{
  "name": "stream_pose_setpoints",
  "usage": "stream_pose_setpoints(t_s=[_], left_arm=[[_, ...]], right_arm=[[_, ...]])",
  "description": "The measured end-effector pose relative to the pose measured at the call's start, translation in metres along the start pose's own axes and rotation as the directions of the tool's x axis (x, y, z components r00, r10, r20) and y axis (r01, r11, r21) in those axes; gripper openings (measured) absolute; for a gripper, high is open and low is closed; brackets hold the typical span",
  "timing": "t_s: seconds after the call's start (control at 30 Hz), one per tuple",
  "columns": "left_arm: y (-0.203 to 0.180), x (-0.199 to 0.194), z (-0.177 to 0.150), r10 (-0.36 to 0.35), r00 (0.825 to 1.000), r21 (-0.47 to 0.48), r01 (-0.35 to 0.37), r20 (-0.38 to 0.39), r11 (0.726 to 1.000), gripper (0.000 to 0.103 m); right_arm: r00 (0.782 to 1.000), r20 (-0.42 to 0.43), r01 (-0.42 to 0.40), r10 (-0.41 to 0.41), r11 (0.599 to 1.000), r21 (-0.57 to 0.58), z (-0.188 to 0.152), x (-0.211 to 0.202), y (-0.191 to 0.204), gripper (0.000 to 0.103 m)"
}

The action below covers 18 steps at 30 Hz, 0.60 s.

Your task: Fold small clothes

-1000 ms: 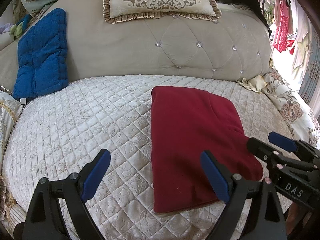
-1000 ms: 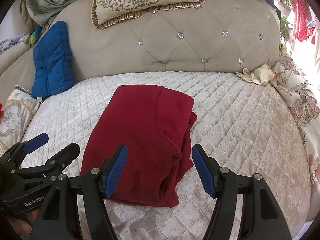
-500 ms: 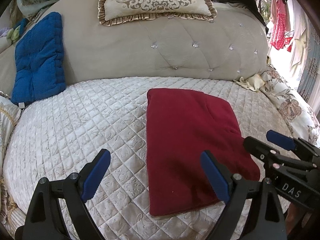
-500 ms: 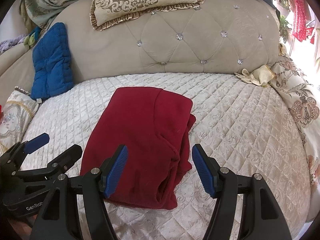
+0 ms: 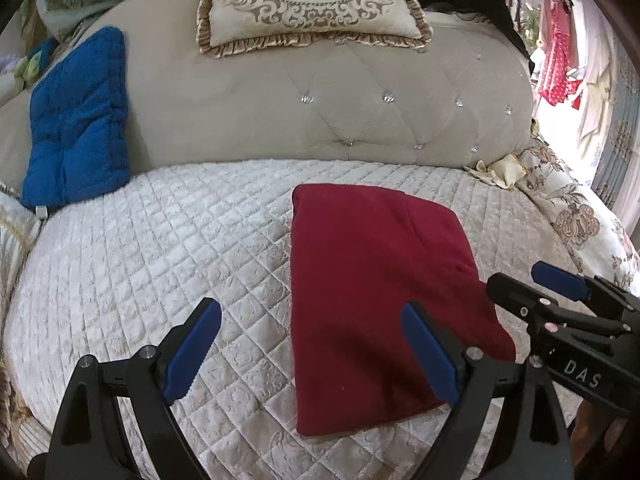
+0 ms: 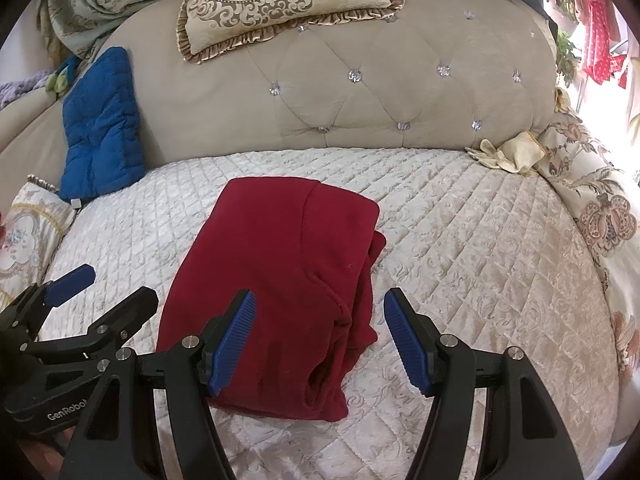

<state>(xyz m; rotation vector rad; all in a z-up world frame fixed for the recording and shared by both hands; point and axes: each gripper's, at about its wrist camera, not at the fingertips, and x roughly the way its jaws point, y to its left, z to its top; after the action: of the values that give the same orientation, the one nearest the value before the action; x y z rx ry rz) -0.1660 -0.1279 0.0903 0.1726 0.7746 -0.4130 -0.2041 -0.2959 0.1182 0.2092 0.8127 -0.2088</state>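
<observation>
A folded dark-red fleece garment (image 5: 380, 296) is seen lying flat on the cream quilted bed (image 5: 160, 248), ahead of both claws. The left claw (image 5: 312, 356) is held released above its left edge, nothing gripped. The right claw (image 6: 320, 340) is likewise spread wide and empty over the garment's near right corner.

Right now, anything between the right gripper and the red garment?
Nothing visible. The right gripper hangs open just above the folded red garment's near right edge, only bare quilted bedspread around it. The left gripper is open too.
</observation>
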Motion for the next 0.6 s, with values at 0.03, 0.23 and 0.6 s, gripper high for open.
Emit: stream_pose_setpoints(t_s=[0.03, 0.23, 0.6], left_arm=[[0.0009, 0.0009, 0.0002, -0.003, 1.000, -0.009, 0.003, -0.009, 1.000, 0.094], [0.0009, -0.0029, 0.0008, 0.013, 1.000, -0.007, -0.013, -0.003, 1.000, 0.094], [0.0030, -0.0031, 0.0004, 0.013, 1.000, -0.016, -0.013, -0.008, 1.000, 0.094]], right_arm=[[1.000, 0.001, 0.002, -0.002, 1.000, -0.005, 0.0006, -0.0004, 0.0008, 0.046], [1.000, 0.016, 0.010, -0.010, 1.000, -0.013, 0.0033, -0.0048, 0.0024, 0.046], [1.000, 0.012, 0.009, -0.009, 1.000, -0.011, 0.0021, -0.0049, 0.0032, 0.046]])
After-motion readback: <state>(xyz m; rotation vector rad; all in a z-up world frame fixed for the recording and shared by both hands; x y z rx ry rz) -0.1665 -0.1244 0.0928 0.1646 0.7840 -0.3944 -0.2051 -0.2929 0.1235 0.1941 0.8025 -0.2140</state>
